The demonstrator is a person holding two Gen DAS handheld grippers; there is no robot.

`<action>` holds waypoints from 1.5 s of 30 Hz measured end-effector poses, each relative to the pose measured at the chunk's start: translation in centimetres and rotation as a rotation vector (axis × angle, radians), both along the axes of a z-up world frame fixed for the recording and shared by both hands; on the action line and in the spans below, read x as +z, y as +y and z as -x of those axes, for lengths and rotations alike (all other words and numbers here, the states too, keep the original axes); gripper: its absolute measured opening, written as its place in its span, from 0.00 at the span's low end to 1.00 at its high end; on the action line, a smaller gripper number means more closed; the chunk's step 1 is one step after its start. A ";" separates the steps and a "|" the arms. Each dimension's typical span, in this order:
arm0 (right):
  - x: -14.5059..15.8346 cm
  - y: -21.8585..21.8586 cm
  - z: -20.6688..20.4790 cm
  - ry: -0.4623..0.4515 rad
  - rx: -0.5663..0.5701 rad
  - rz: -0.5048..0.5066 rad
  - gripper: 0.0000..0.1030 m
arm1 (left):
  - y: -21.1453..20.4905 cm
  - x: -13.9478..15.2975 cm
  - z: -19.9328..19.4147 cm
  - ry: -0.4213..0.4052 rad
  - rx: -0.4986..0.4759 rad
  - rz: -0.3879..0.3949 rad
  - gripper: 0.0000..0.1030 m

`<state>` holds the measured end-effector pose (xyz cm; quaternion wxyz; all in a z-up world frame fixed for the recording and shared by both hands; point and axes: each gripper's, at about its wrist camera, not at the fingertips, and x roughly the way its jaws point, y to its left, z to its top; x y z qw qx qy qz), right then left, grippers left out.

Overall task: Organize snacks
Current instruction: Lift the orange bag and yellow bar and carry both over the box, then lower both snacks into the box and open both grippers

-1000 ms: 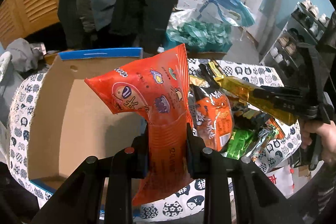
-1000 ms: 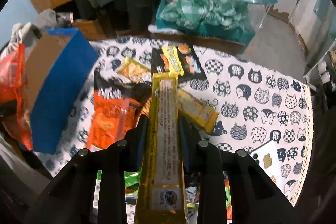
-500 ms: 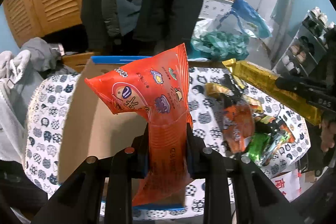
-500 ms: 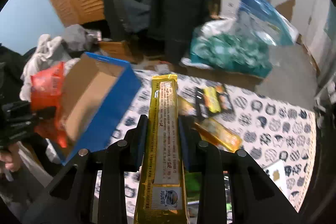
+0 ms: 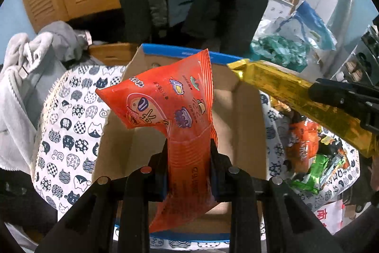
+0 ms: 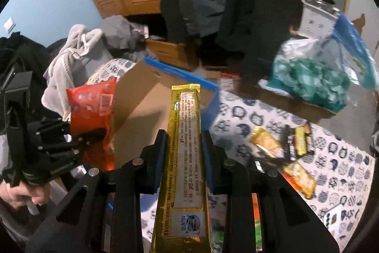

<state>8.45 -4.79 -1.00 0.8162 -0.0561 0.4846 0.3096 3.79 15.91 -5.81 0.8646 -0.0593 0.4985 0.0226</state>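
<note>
The left gripper is clenching an orange snack bag by its lower seam, holding it over the open cardboard box at centre frame. The right gripper is grasping a long gold packet mid-length, its tip reaching over the box's blue rim. The bag looks light, puffy and crushable, so the flat seam is likely the safest hold; the gold packet seems stiffer and slick, best pinched across its width. The left wrist view is showing the box's bare floor and the loose snacks at right; the right wrist view alone is showing the bag's barcode side and more packets lying on the cat-print worktop.
</note>
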 end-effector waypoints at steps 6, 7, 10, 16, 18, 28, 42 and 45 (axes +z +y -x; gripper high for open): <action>-2.5 5.0 -1.0 0.045 0.025 0.017 0.27 | 1.8 -2.6 -1.4 0.056 0.027 0.023 0.26; -3.1 5.9 -1.2 0.054 0.023 0.018 0.27 | 2.2 -3.2 -1.7 0.067 0.030 0.029 0.26; -5.0 8.0 -1.7 0.080 0.014 0.023 0.27 | 2.7 -4.3 -2.4 0.093 0.036 0.036 0.26; -8.7 10.8 -2.4 0.130 0.006 0.045 0.27 | 3.5 -6.7 -3.5 0.148 0.040 0.047 0.26; -9.7 11.3 -2.6 0.144 0.002 0.053 0.27 | 3.9 -7.5 -3.6 0.165 0.046 0.054 0.26; -13.7 12.2 -2.9 0.210 0.018 0.110 0.27 | 4.1 -10.4 -4.0 0.247 0.052 0.060 0.26; -14.4 11.7 -3.1 0.242 -0.011 0.099 0.40 | 3.9 -10.9 -4.1 0.277 0.084 0.059 0.40; -13.7 11.4 -3.0 0.226 -0.009 0.091 0.54 | 4.1 -10.2 -4.1 0.260 0.104 0.053 0.58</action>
